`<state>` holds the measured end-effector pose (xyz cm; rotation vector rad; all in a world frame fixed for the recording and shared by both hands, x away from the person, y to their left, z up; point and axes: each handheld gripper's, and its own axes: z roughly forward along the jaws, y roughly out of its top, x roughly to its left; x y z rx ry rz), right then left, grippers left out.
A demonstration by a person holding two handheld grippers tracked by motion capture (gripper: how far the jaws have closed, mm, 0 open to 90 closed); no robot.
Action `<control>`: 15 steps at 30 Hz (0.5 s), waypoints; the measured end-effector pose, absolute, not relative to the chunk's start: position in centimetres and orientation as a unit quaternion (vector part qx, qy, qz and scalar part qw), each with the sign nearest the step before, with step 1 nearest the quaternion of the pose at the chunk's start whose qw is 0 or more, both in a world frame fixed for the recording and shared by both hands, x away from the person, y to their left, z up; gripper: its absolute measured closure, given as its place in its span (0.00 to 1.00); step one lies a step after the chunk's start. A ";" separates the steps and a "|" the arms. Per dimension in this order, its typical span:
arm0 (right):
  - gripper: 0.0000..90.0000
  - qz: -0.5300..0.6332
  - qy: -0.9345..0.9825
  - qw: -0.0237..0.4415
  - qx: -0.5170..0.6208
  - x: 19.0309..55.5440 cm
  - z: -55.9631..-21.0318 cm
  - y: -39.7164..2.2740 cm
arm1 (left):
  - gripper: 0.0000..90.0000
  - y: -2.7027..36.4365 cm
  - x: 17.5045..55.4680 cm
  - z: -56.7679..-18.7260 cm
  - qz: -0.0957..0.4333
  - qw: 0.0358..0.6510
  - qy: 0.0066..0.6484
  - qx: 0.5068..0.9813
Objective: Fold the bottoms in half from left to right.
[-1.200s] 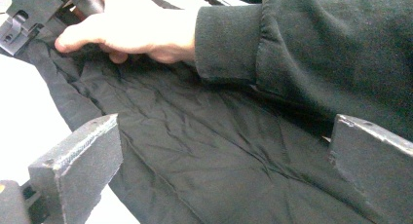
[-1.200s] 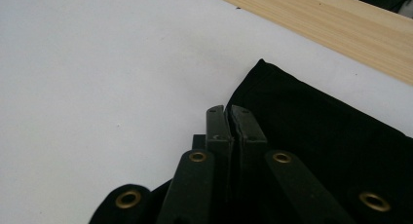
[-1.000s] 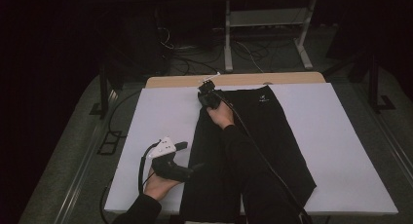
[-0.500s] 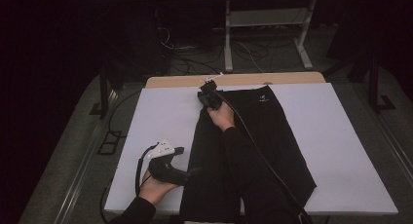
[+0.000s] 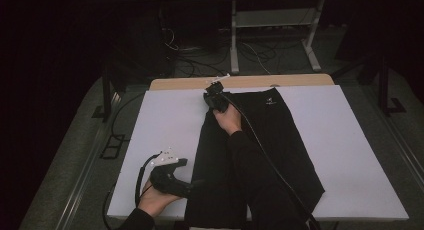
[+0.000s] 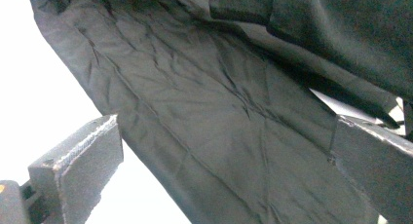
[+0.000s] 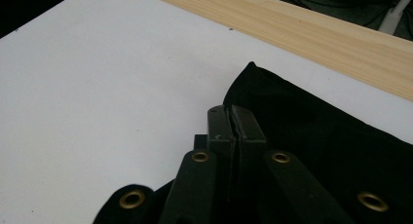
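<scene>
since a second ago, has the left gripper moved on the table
Yes, a little. In the high view the left gripper has slid toward the near edge of the white table cover, with its jaws open at the near left edge of the black trousers.

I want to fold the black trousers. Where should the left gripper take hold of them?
Probably the near left edge of the black trousers, coming from the white cover's side: the left gripper faces that flat, free edge with jaws open.

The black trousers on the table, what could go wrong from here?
The right gripper pinches just the far corner of the black trousers, so the cloth may slip out when pulled. The left gripper stands open around the near edge; closing now might catch one layer only. The right gripper's cable lies across the cloth and could drag it.
</scene>
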<state>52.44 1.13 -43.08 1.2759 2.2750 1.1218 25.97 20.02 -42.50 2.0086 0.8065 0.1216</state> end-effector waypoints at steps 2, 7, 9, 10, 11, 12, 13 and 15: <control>0.96 0.392 0.792 0.151 0.444 52.3 -43.0 1.1 | 0.00 20.1 25.7 -42.5 0.046 0.464 0.328 0.821; 0.96 0.390 0.793 0.152 0.444 52.2 -43.0 1.1 | 0.00 20.4 25.4 -42.6 0.037 0.456 0.330 0.826; 0.96 0.389 0.793 0.150 0.444 52.2 -43.1 1.1 | 0.00 20.6 25.1 -42.5 0.027 0.448 0.326 0.832; 0.96 0.391 0.792 0.151 0.445 52.1 -43.1 1.1 | 0.00 20.6 25.0 -42.5 0.023 0.445 0.323 0.835; 0.96 0.391 0.791 0.150 0.446 52.1 -43.1 1.1 | 0.00 20.6 25.0 -42.5 0.023 0.445 0.323 0.835; 0.96 0.391 0.791 0.150 0.446 52.1 -43.1 1.1 | 0.00 20.7 24.9 -42.5 0.020 0.441 0.321 0.838; 0.96 0.392 0.790 0.150 0.447 52.0 -43.2 1.1 | 0.00 20.9 24.6 -42.4 0.017 0.433 0.316 0.844; 0.96 0.392 0.789 0.150 0.449 52.0 -43.3 1.1 | 0.00 21.0 24.5 -42.4 0.015 0.431 0.314 0.846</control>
